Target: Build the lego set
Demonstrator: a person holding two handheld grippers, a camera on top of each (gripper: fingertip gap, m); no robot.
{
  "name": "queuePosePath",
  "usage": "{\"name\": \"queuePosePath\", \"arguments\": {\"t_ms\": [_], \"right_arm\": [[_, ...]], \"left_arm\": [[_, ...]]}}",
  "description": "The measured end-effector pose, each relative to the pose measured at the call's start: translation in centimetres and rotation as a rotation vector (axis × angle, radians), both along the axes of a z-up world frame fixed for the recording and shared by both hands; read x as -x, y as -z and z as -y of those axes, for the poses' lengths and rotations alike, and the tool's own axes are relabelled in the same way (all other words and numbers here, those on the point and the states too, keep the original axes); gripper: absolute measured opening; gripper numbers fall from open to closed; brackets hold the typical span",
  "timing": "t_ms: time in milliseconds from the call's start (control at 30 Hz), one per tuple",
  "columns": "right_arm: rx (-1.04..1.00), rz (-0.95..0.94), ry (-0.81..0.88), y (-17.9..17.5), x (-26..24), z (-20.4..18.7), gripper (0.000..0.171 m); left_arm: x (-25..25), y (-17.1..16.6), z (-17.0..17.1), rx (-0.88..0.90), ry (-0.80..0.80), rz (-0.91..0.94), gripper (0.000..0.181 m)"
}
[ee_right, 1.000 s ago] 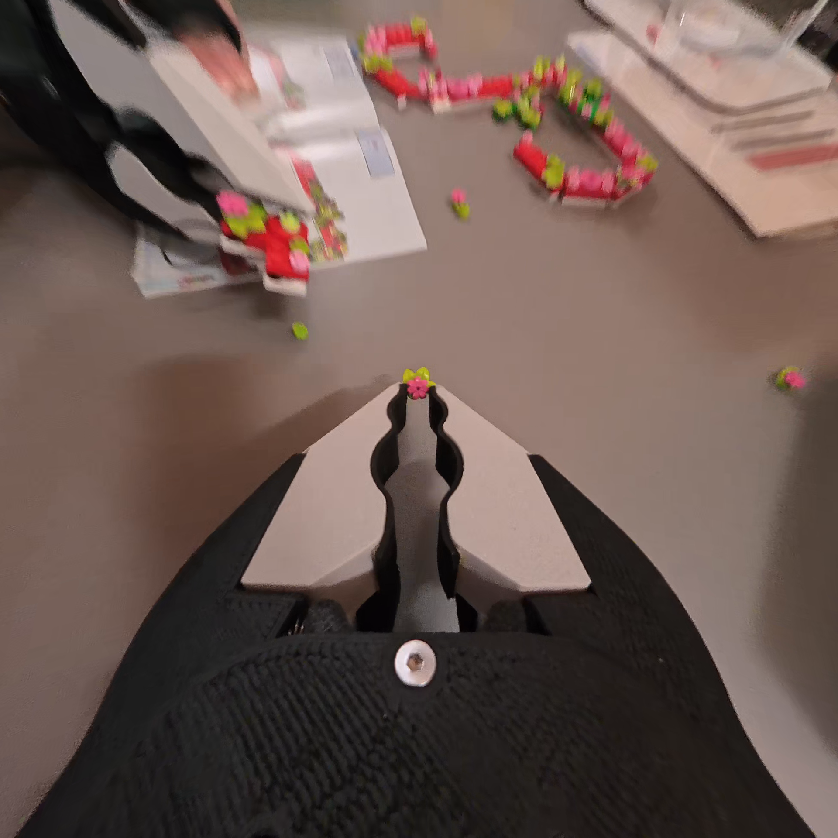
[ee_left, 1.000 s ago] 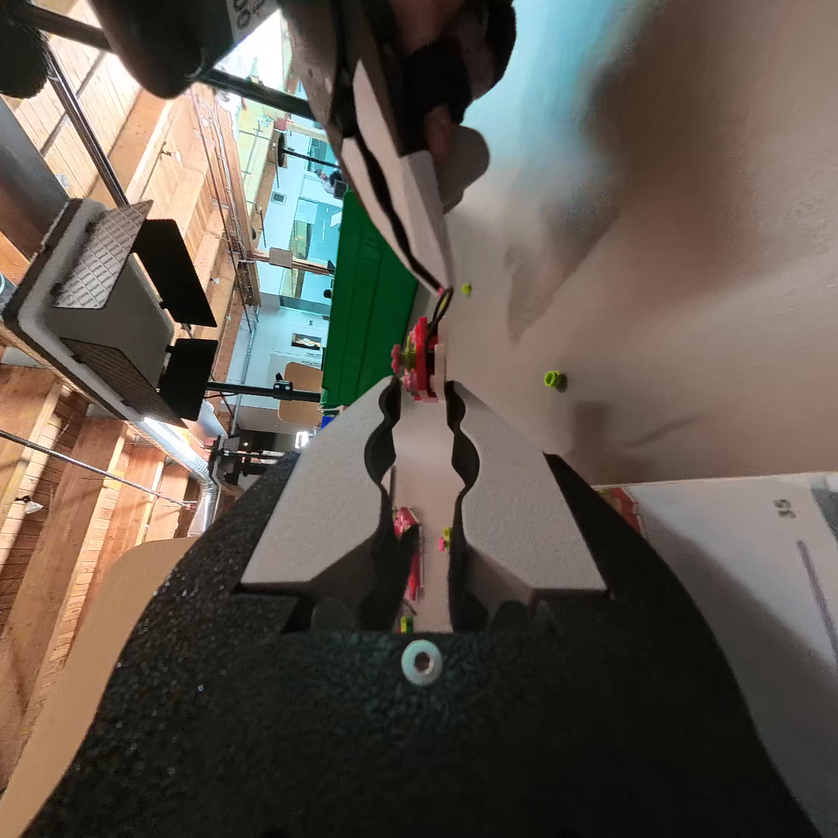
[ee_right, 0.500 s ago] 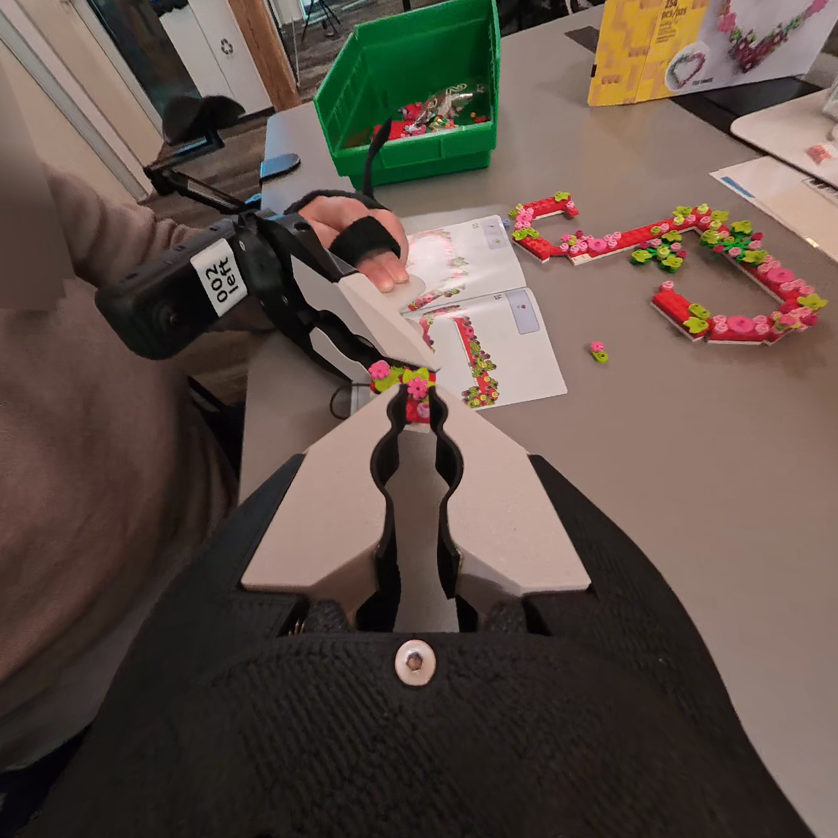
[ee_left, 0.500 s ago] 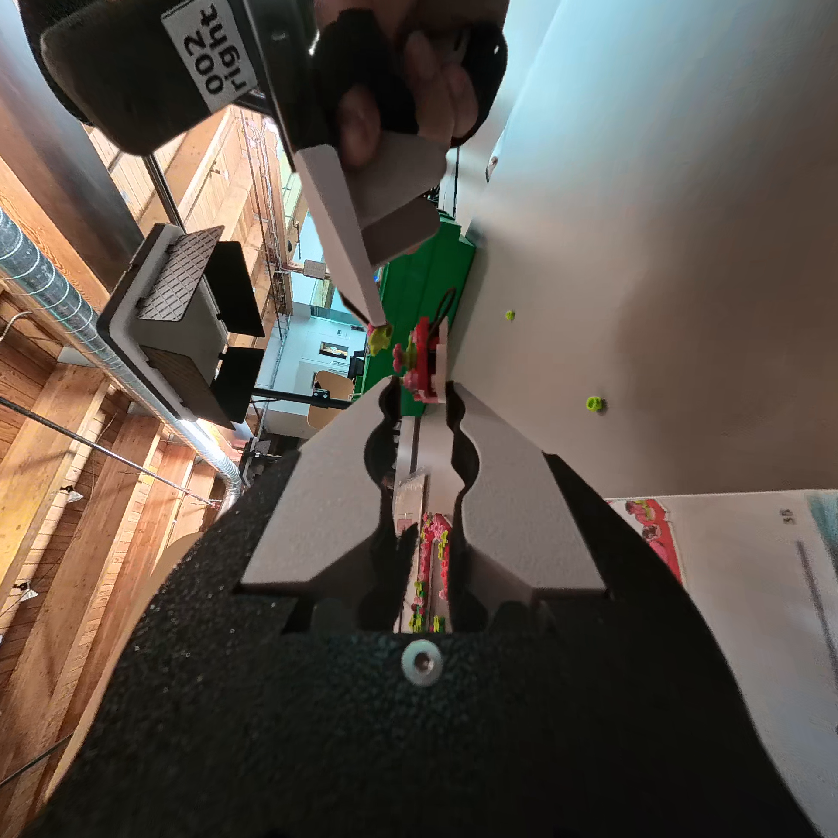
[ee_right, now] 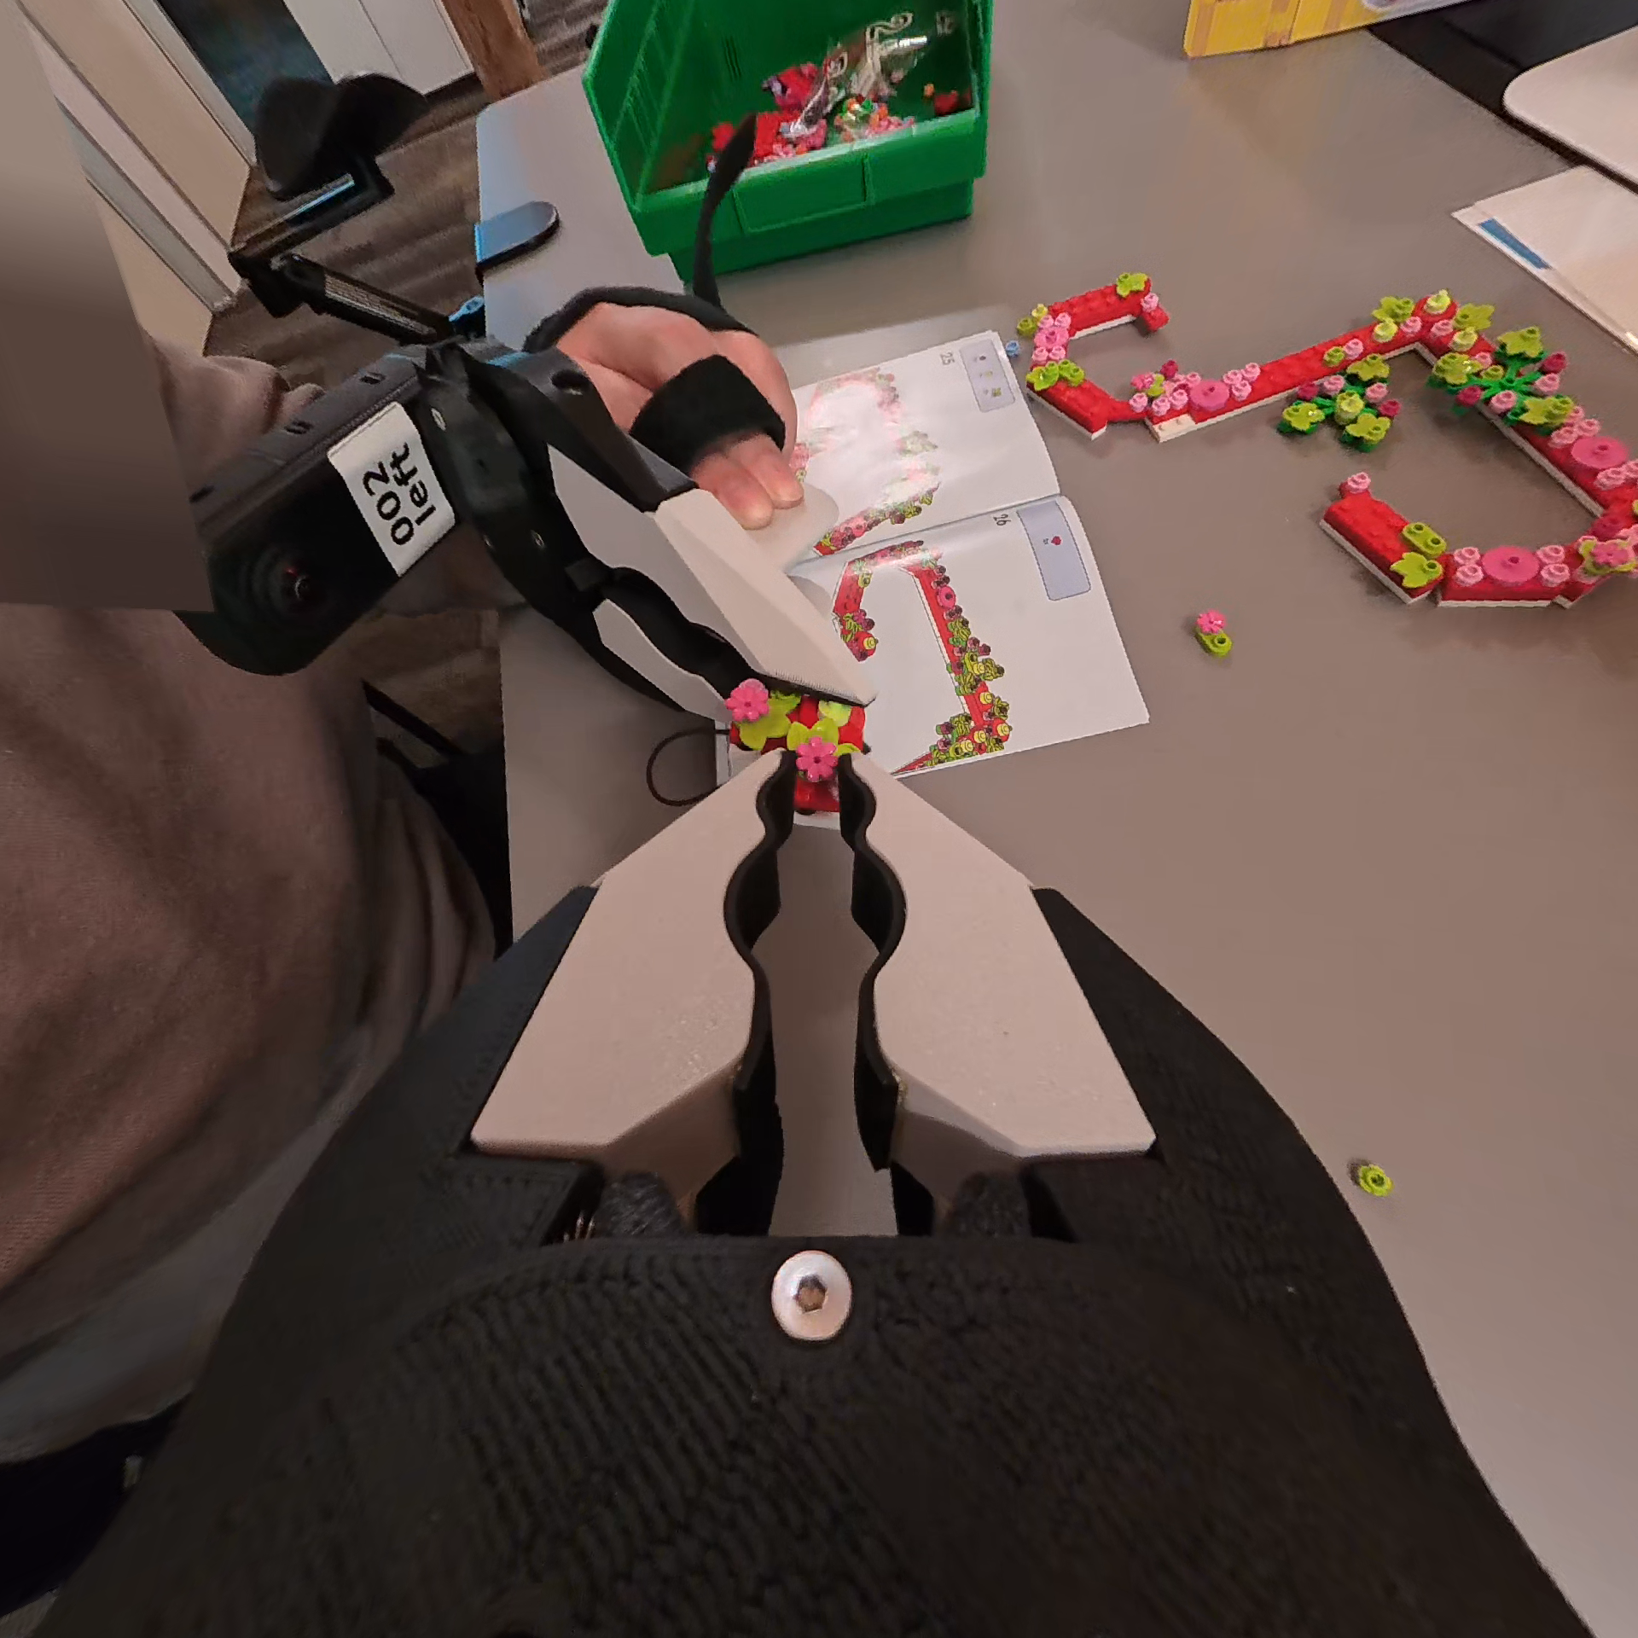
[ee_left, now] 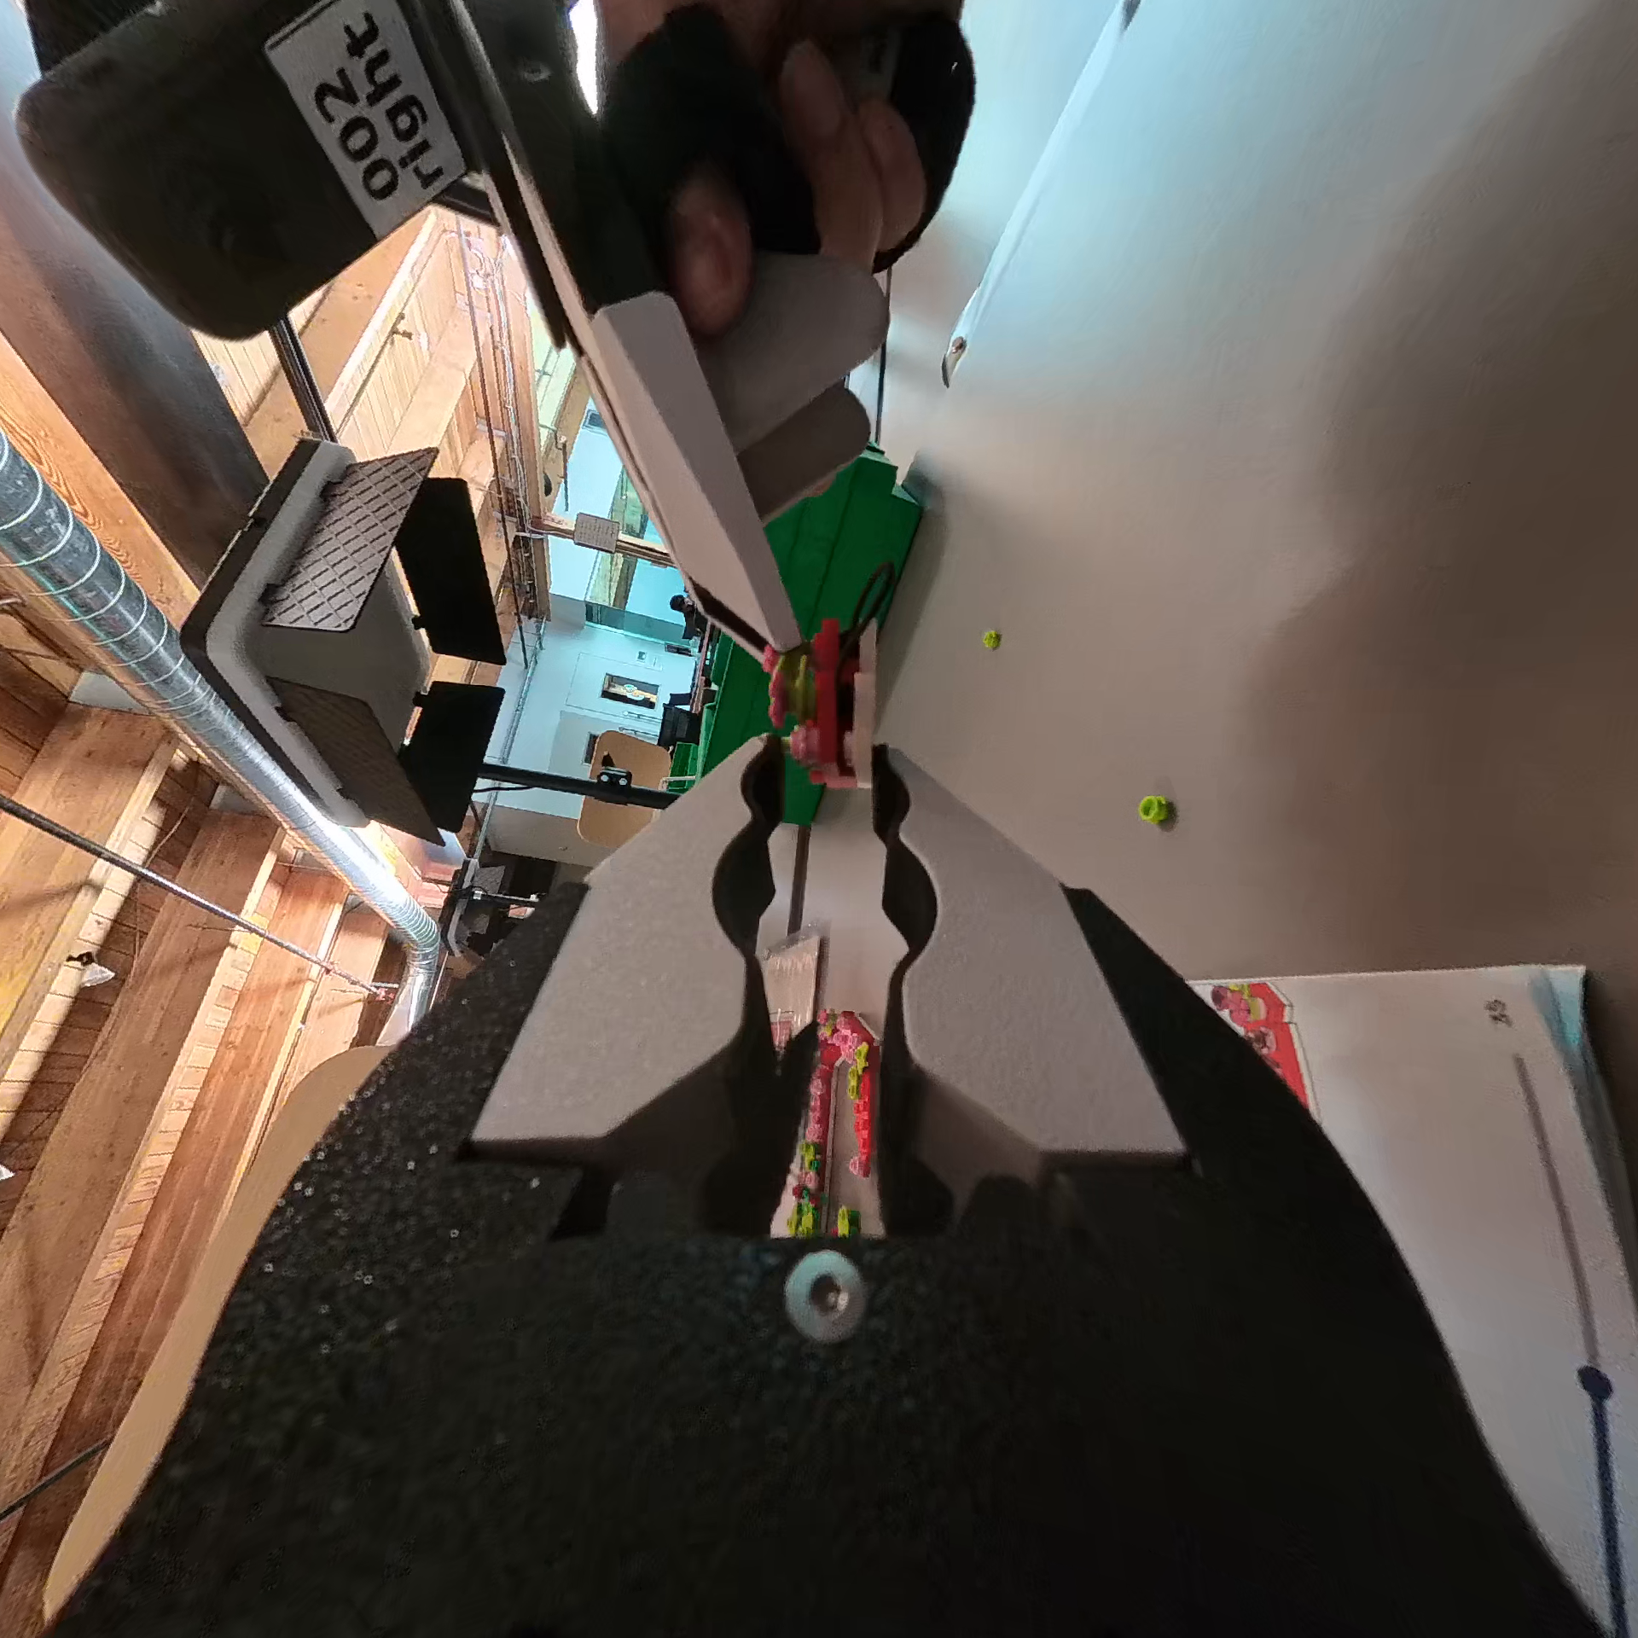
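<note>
While both fingers clamp: left gripper point(ee_right: 802, 700) on red segment point(ee_right: 802, 722) | right gripper point(ee_right: 814, 764) on pink flower point(ee_right: 815, 756)

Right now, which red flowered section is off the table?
The small red section gripped by the left gripper, right gripper at it. The long flowered sections lie flat on the table.

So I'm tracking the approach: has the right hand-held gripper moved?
Yes. The right hand-held gripper swung left from bare table to the red piece.
</note>
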State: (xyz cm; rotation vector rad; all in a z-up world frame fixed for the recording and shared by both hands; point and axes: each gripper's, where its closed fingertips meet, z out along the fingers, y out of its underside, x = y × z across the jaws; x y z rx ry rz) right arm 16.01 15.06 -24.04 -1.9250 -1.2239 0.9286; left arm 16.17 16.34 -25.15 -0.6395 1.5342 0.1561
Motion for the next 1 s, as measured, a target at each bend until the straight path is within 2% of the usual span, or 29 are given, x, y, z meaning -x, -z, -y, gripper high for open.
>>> {"name": "queuePosePath", "arguments": {"t_ms": [1000], "right_arm": [[-0.198,0.305,-0.045,0.97,-0.49,0.53,0.007]], "left_arm": [[-0.37,0.55,0.37,-0.043,-0.003,-0.037,0.017]]}}
